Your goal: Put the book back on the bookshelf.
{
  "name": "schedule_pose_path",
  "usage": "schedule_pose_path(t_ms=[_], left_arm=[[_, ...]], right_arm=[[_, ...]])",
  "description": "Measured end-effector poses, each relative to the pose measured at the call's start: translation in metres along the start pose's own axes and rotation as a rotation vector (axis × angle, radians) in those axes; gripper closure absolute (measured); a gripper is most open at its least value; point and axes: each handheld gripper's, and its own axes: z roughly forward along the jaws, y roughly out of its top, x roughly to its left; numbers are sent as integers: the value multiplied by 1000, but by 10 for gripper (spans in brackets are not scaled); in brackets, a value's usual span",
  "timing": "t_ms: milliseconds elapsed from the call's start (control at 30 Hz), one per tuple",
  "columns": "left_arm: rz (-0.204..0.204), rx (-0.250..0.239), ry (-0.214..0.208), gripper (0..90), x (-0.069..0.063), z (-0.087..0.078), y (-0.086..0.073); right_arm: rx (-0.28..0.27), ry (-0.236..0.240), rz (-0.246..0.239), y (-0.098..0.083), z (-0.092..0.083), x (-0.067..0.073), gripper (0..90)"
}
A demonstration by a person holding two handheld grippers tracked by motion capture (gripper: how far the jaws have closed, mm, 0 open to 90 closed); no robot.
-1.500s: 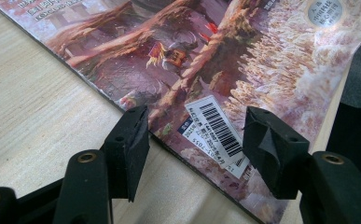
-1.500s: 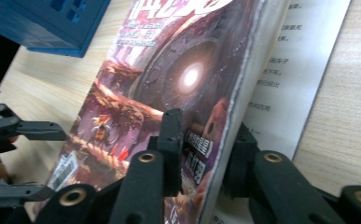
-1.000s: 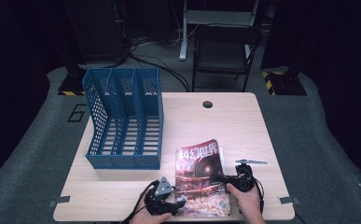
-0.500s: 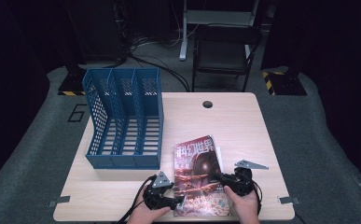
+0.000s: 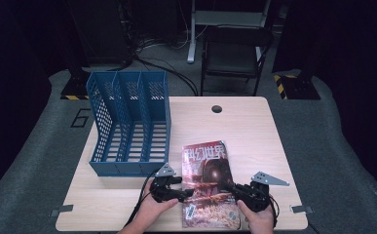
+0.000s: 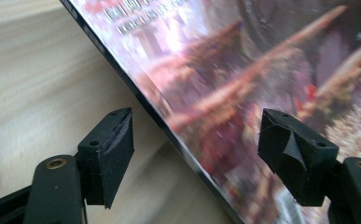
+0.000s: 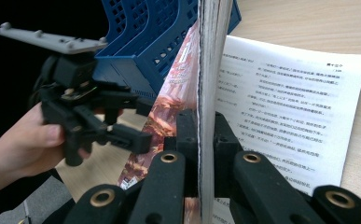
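A magazine [image 5: 208, 185] with a red and brown cover lies near the front edge of the table, its right side raised. My right gripper [image 5: 229, 187] is shut on that right edge; in the right gripper view its jaws pinch the cover and several pages [image 7: 206, 135], while the printed pages [image 7: 285, 112] underneath stay flat on the table. My left gripper [image 5: 186, 193] is at the magazine's left edge. Its jaws have just been opening, and its pads [image 6: 110, 149] stand apart on either side of the magazine's edge [image 6: 169, 126] without touching it.
A blue three-slot file holder [image 5: 127, 126] stands on the left half of the wooden table [image 5: 254, 131], just beyond my left gripper. The table has a cable hole [image 5: 216, 108] near its far edge. A dark chair [image 5: 232, 53] is behind the table.
My left gripper has moved away from the table's front edge along the magazine's left side. My right gripper keeps its hold on the right edge, and the magazine has shifted slightly left.
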Motion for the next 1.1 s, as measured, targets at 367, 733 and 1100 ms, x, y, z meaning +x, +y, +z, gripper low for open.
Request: schedule_pose_path(t_ms=[367, 733, 1100], left_arm=[[-30, -25, -37, 254, 8, 14, 26], [-78, -54, -33, 491, 13, -5, 35], [-69, -88, -6, 718, -3, -25, 49]], right_arm=[[-11, 17, -6, 1, -4, 0, 858], [-8, 39, 27, 2, -6, -2, 856], [23, -31, -19, 5, -4, 3, 853]])
